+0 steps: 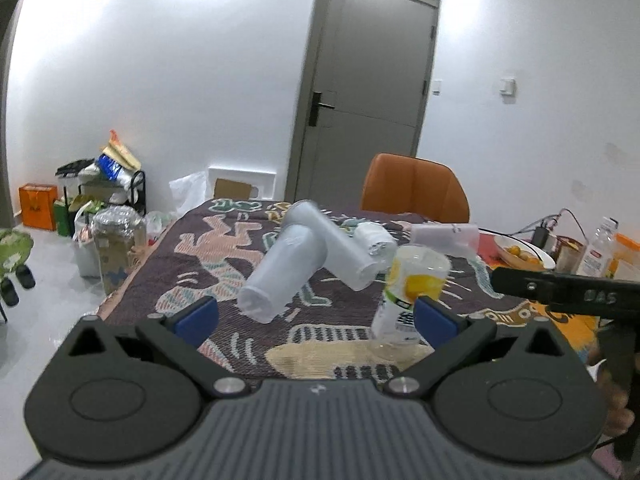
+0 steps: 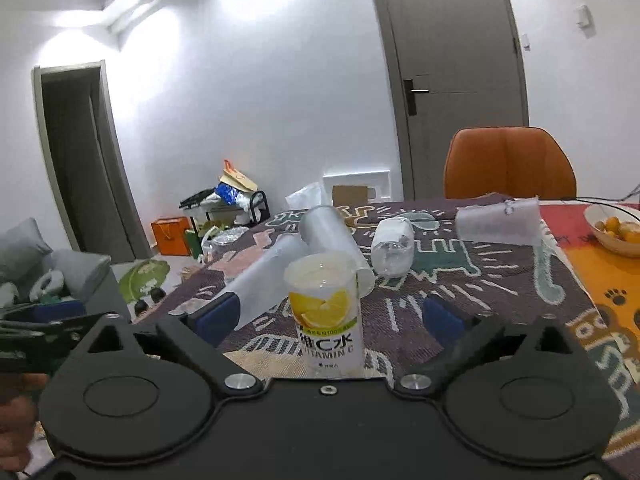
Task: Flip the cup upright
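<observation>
Nearest the left wrist camera is the left gripper [image 1: 316,316], its blue-padded fingers [image 1: 196,318] spread wide apart with nothing between them. Just beyond, close to the near edge of the table [image 1: 132,280] and its patterned cloth [image 1: 224,236], the lemon-label cup [image 1: 404,300] stands with its wide mouth down, touching or just beside the right pad; which one cannot be told. Two frosted cups lie on their sides toward the middle: the nearer frosted cup [image 1: 280,276] and the farther frosted cup [image 1: 332,248], which crosses behind it. A small clear bottle [image 1: 376,240] lies on its side beyond them, and another translucent cup [image 1: 444,236] lies near the far edge in front of the orange chair [image 1: 414,188]. The right gripper's black arm [image 1: 568,290] reaches in from the right, above a fruit bowl [image 1: 524,254] near the right edge.

In the right wrist view, the right gripper [image 2: 342,314] is likewise released, its fingers [image 2: 218,314] wide apart. The lemon-label cup [image 2: 330,312] stands between them, untouched, base uppermost and label reading "VITAMIN C". The nearer frosted cup [image 2: 260,280] lies behind the left pad, the farther frosted cup [image 2: 332,236] behind the lemon cup. The small clear bottle [image 2: 392,246] and the translucent cup [image 2: 498,220] lie toward the far edge, and the fruit bowl [image 2: 616,228] sits by the right edge.
</observation>
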{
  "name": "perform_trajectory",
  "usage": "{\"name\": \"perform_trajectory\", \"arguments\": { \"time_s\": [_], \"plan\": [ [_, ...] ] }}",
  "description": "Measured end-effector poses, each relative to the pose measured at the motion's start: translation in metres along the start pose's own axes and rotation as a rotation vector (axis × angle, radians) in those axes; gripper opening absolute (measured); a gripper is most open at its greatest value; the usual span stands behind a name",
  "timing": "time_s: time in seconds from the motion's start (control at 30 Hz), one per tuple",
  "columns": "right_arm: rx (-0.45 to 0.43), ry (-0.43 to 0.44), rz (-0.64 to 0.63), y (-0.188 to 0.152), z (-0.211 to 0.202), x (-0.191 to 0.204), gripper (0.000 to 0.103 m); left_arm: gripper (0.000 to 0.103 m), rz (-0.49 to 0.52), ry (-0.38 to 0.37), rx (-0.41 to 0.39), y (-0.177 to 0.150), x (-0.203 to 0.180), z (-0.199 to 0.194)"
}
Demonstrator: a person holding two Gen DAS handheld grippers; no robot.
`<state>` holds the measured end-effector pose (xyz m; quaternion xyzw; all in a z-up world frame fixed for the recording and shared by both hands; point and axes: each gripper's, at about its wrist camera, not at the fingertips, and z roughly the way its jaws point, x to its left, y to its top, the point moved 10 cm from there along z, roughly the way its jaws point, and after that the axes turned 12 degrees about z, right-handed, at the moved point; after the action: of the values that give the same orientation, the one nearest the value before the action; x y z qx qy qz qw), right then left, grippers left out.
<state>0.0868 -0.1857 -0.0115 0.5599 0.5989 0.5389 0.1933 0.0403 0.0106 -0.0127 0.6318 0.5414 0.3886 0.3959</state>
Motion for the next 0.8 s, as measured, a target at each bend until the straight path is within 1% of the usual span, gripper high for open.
{"name": "perform_trajectory", "arguments": {
  "time_s": [0.23, 0.33, 0.4, 0.47, 0.5, 0.67, 0.8],
  "plan": [
    [0.012, 0.001, -0.020, -0.010, -0.036, -0.008, 0.103, 0.103, 0.024, -0.009, -0.006, 0.001, -0.013, -0.015],
    [0.026, 0.011, 0.011, -0.015, -0.046, -0.014, 0.103, 0.103, 0.031, -0.006, -0.007, -0.002, -0.015, -0.021],
    [0.049, 0.031, 0.060, -0.019, -0.049, -0.019, 0.103, 0.103, 0.050, -0.005, -0.007, -0.003, -0.019, -0.023],
    [0.052, 0.050, 0.104, -0.022, -0.052, -0.024, 0.103, 0.103, 0.064, -0.004, -0.003, -0.005, -0.022, -0.025],
    [0.052, 0.046, 0.113, -0.023, -0.054, -0.026, 0.103, 0.103, 0.068, -0.006, -0.002, -0.005, -0.022, -0.025],
    [0.048, 0.021, 0.087, -0.025, -0.049, -0.028, 0.103, 0.103, 0.070, -0.001, 0.002, -0.006, -0.021, -0.025],
    [0.049, 0.025, 0.086, -0.027, -0.051, -0.029, 0.103, 0.103, 0.074, 0.015, 0.005, -0.007, -0.021, -0.025]
  ]
}}
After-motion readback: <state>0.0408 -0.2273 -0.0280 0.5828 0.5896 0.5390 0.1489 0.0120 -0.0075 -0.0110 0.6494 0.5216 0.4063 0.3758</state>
